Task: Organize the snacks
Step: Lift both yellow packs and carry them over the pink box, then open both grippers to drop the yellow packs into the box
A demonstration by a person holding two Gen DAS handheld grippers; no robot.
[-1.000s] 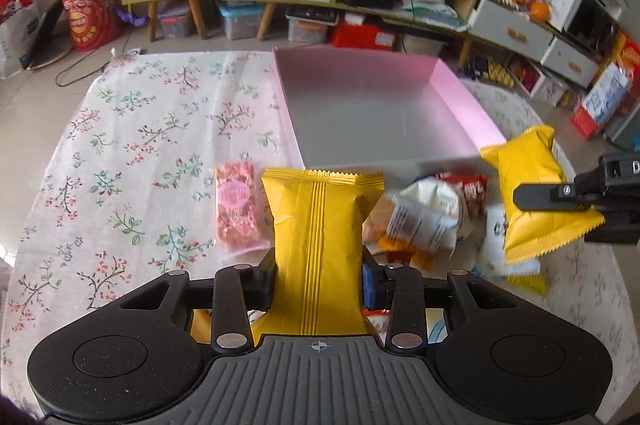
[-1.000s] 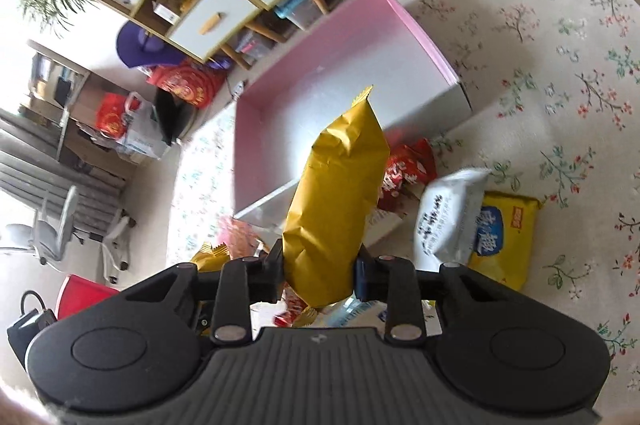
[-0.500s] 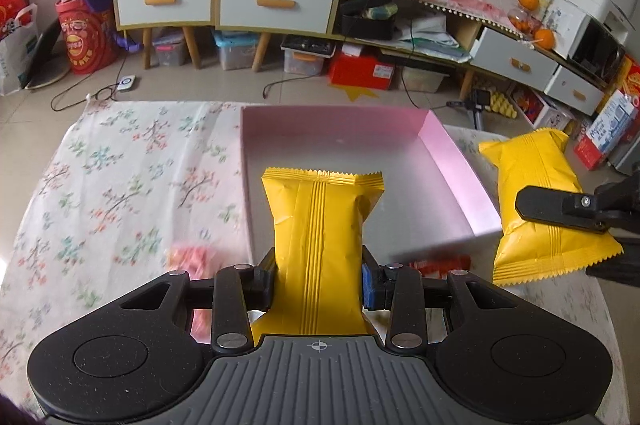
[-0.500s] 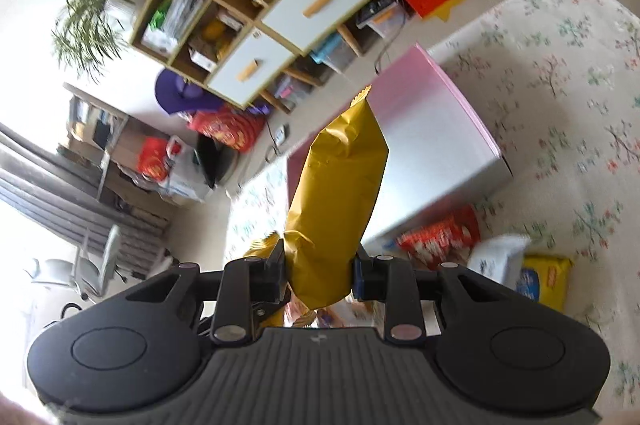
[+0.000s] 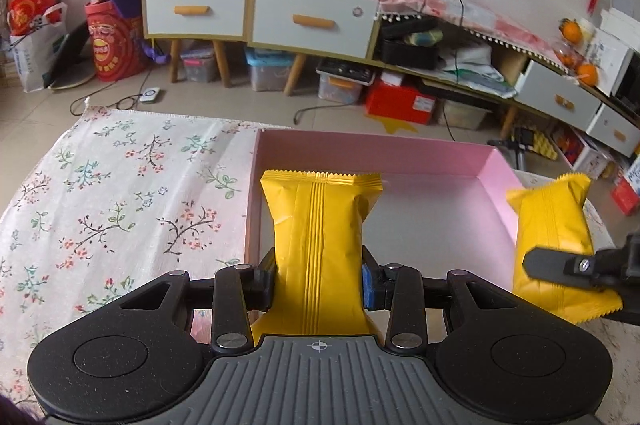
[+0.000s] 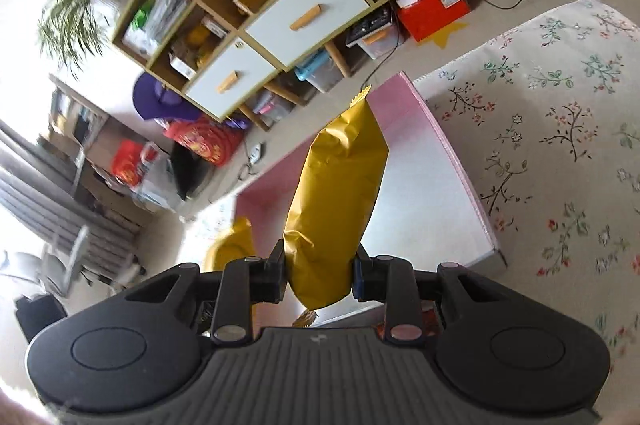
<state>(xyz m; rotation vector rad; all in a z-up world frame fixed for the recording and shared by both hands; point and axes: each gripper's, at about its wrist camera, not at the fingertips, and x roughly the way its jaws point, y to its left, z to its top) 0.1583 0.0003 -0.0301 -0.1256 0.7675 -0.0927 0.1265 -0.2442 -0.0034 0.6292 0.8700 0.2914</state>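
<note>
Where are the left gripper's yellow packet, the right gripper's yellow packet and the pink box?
left gripper's yellow packet [image 5: 320, 225], left wrist view, centre seam.
right gripper's yellow packet [image 6: 336, 201], right wrist view, mid body.
pink box [image 5: 496, 185], left wrist view, right inner wall.

no readable text, labels too blurred

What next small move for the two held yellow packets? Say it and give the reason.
Probably lower both into the pink box and let go. The left gripper grips one yellow packet above the box's bare floor; the right gripper holds the other yellow packet over the box too.
</note>
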